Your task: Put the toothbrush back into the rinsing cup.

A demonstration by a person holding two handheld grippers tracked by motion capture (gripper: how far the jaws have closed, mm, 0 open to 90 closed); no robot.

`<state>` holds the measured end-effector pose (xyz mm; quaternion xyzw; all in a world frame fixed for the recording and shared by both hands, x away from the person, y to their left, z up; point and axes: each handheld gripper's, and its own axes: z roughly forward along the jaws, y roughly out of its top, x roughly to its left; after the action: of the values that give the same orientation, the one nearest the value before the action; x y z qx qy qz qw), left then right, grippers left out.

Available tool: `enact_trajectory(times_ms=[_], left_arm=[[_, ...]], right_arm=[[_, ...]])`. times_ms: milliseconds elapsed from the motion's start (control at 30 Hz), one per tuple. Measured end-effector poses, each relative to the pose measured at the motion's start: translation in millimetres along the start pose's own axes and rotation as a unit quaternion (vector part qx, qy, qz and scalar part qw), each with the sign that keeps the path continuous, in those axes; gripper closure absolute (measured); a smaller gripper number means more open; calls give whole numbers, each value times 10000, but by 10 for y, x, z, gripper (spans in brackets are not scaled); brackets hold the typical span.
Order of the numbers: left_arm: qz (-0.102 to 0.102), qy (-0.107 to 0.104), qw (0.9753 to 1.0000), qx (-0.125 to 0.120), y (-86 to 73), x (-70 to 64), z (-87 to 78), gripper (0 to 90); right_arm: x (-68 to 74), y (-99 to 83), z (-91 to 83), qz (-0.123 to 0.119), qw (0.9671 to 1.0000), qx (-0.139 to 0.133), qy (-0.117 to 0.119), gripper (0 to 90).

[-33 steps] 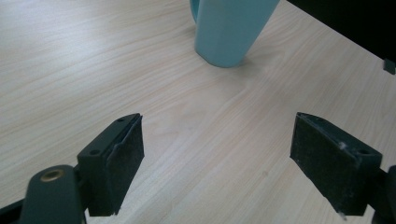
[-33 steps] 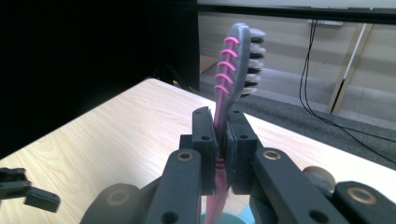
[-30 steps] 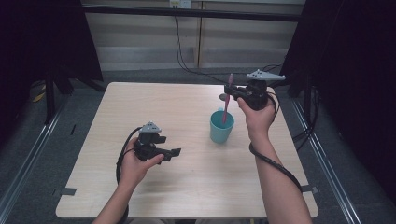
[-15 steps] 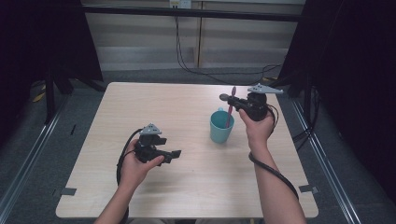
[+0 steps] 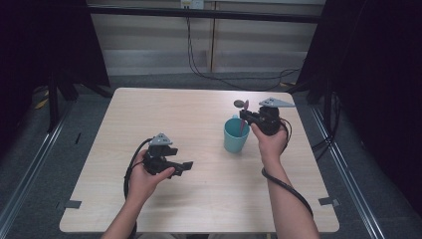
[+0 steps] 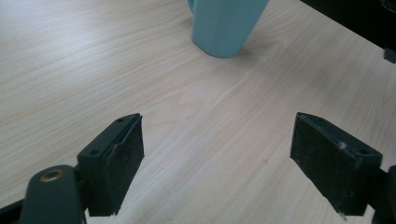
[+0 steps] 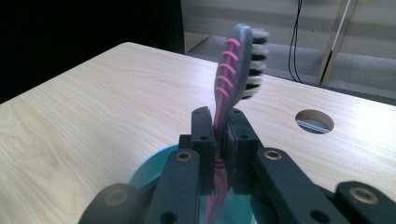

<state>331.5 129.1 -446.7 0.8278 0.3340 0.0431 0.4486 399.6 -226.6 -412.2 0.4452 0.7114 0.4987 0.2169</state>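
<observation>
A teal cup [image 5: 235, 135] stands upright on the wooden table [image 5: 199, 114], right of centre. My right gripper [image 5: 245, 115] is shut on a pink and grey toothbrush [image 7: 233, 79], whose handle end dips into the cup [image 7: 144, 179] while its bristle head [image 5: 241, 104] points up and away. My left gripper [image 5: 185, 165] hovers low over the table to the cup's left, open with nothing between its jaws; in the left gripper view the cup [image 6: 224, 23] lies ahead of those jaws.
A round cable hole [image 7: 314, 121] is cut in the table beyond the toothbrush. Cables [image 5: 204, 64] hang behind the table's far edge. Dark frame posts [image 5: 54, 94] stand at both sides of the table.
My right gripper has come down and toward the cup with the toothbrush, bringing its handle into the cup. The left gripper has stayed where it was.
</observation>
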Motion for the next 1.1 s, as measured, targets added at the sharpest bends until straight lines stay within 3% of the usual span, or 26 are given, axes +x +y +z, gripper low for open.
enact_trajectory(times_ms=[400, 567, 600, 667, 900, 1100], left_arm=[[-15, -12, 10000, 67, -15, -2, 40, 174], [0, -23, 10000, 89, -11, -16, 64, 174], [-6, -16, 9999, 103, -10, -20, 70, 174], [13, -8, 9999, 99, -2, -28, 78, 174], [73, 12, 9999, 120, 14, -51, 97, 174], [131, 49, 9997, 188, 10, -60, 100, 174]], right_arm=[[-10, -54, -5, -49, 9999, 122, 2, 769], [-22, -57, -65, -113, 9997, 164, -125, 624], [-24, -53, -83, -121, 9996, 218, -149, 563], [-20, -48, -103, -182, 9992, 312, -183, 530], [25, -65, -244, -227, 9990, 382, -94, 376], [96, -164, -406, -339, 9977, 593, 38, 241]])
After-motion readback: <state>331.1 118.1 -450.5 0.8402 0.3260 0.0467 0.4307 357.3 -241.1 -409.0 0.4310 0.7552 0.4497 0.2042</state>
